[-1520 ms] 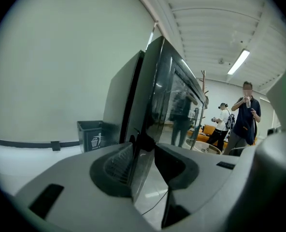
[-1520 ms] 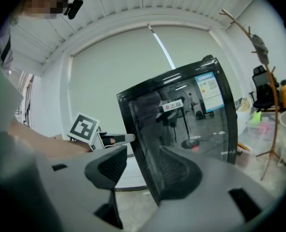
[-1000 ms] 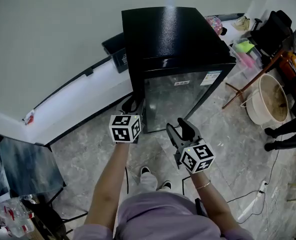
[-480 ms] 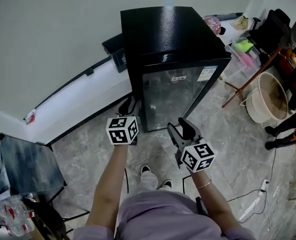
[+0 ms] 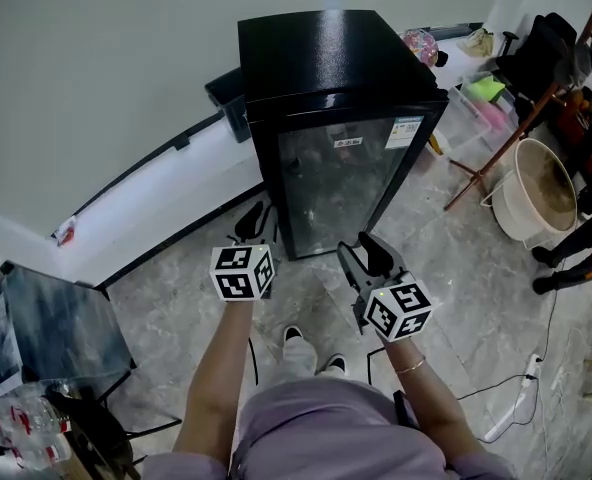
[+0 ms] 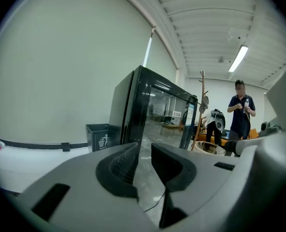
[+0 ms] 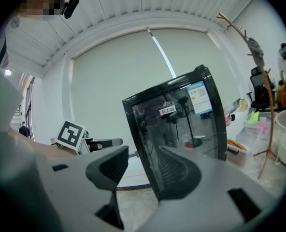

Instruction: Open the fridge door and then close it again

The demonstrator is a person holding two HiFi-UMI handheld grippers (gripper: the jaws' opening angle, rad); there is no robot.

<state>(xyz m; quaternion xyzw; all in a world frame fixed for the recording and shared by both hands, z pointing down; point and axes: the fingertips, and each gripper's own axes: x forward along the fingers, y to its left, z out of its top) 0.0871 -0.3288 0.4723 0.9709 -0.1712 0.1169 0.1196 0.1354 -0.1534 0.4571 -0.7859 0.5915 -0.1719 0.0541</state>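
I hold the left gripper [image 5: 255, 222] and right gripper [image 5: 363, 251] just before the black fridge [image 5: 341, 118], its door shut. Both are released and empty, their jaws just narrowing. The door stickers [image 5: 404, 133] are too small to read.

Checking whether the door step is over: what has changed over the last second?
The left gripper and the right gripper drew back from the fridge toward the person. The jaws of both have just been closing somewhat, with nothing between them. The fridge stays put, its door looking shut.
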